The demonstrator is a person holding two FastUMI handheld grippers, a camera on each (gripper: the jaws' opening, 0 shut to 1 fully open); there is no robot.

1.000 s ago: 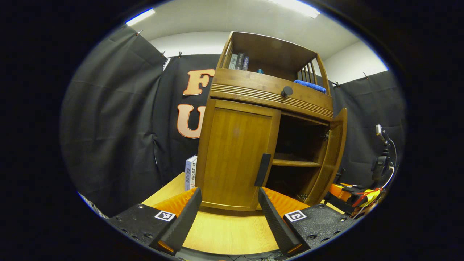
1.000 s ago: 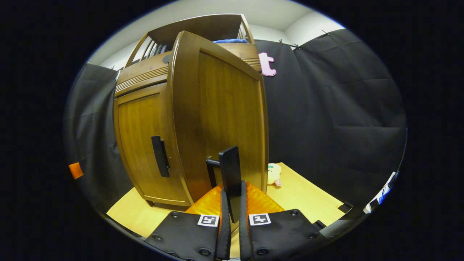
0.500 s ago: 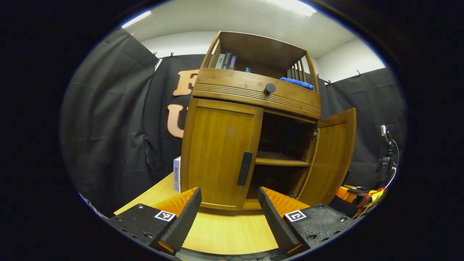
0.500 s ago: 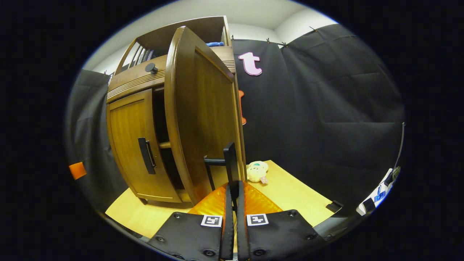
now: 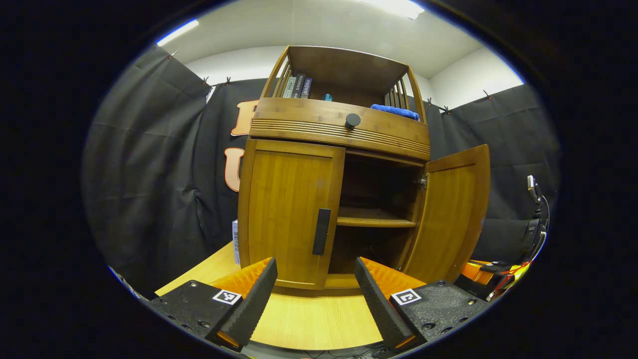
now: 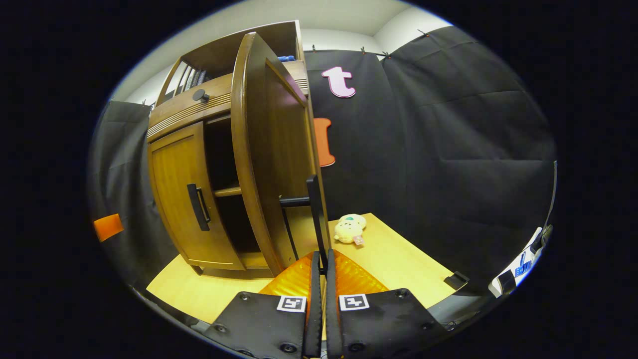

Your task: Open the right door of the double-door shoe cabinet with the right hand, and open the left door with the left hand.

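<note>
My right tongs (image 6: 321, 259) are closed on the right handle (image 6: 314, 209), a slim vertical bar standing off the right door (image 6: 271, 149) on posts; both fingers press its lower end. The right door stands swung wide out, edge-on at 11 o'clock in the right gripper view.

My left tongs (image 5: 314, 294) are spread wide and hold nothing. The left door (image 5: 286, 209) sits shut, dead ahead at 12 o'clock, its left handle (image 5: 321, 232) just above and between my fingers.

Judgement: the doors are stiff wood panels on hinges, light to swing, not fragile. The handle is rigid, smooth and probably slippery, so grip mid-bar, square across, and pull along the hinge arc, not straight back.

Surroundings: the cabinet (image 5: 339, 124) stands on the tabletop (image 5: 314, 324). A book (image 5: 235, 242) leans at its side at 10 o'clock, near the left door's hinge side; I judge it stays outside the swing. A plush toy (image 6: 349, 229) lies on the tabletop at 1 o'clock beyond the right door. The path to the left handle is unobstructed.
</note>
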